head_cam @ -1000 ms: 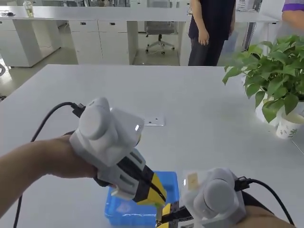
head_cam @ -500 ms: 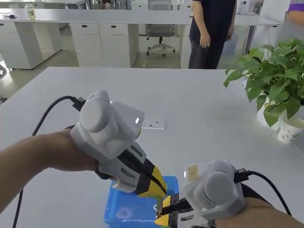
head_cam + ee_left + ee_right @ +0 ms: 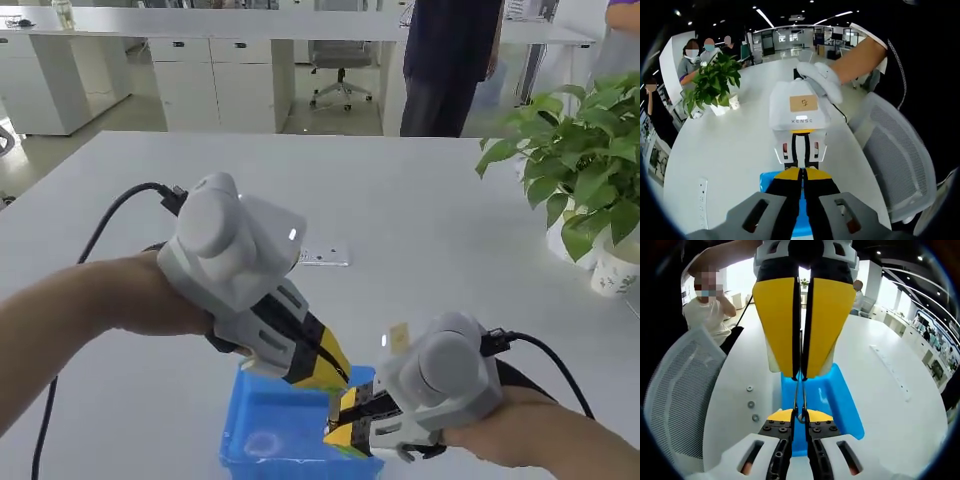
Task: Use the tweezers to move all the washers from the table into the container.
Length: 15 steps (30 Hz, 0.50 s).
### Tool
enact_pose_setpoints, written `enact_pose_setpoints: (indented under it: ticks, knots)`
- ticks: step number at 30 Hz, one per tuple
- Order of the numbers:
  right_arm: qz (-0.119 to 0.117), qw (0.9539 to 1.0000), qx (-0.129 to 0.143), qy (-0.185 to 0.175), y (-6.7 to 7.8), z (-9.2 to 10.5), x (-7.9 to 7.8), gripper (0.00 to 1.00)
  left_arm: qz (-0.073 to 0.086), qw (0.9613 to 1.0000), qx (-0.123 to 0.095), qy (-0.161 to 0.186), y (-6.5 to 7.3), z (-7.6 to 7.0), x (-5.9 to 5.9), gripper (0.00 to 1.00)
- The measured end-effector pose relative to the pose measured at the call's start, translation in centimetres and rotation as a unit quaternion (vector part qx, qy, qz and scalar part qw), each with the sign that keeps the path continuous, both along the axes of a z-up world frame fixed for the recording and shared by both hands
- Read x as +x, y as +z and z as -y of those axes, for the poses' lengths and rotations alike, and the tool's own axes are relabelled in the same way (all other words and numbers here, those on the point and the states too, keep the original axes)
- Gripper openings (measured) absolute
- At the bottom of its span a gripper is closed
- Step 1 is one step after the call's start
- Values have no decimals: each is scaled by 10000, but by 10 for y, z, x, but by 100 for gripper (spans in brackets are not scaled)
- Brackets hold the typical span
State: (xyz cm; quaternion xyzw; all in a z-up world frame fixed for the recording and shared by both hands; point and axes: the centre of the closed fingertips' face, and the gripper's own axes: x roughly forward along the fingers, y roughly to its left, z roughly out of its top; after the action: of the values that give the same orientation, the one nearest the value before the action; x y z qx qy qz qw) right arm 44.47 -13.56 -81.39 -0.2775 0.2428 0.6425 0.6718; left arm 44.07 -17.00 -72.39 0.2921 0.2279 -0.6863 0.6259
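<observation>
Over the blue container (image 3: 262, 442) my two grippers meet tip to tip. The left gripper (image 3: 335, 385) comes down from the upper left, its yellow jaws shut on the thin metal tweezers (image 3: 798, 392). The right gripper (image 3: 338, 432) points back at it from the lower right, its jaws shut on the tweezers' other end. In the right gripper view my own jaw tips (image 3: 800, 416) sit just under the left gripper (image 3: 801, 375), with the container (image 3: 837, 397) behind. Three small washers (image 3: 751, 404) lie in a row on the white table, left of the container there.
A potted plant (image 3: 585, 170) in a white pot stands at the table's right side. A small white plate (image 3: 322, 256) lies flat mid-table. A person (image 3: 450, 60) stands beyond the far edge. A white mesh chair (image 3: 675, 395) is beside the table.
The two grippers have drawn a little closer, tip to tip, above the container. The head camera has shifted slightly.
</observation>
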Motion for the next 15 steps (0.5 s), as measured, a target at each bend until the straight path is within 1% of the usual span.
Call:
enact_pose_setpoints:
  ticks: [7,15]
  knots:
    - [-47,10000,-22,0,-7,-3,8,9,-32,10000,23,16,-7,-2,7,4]
    - [-140,9999,-77,0,-22,-3,15,9,-71,9999,104,18,-20,-4,15,4]
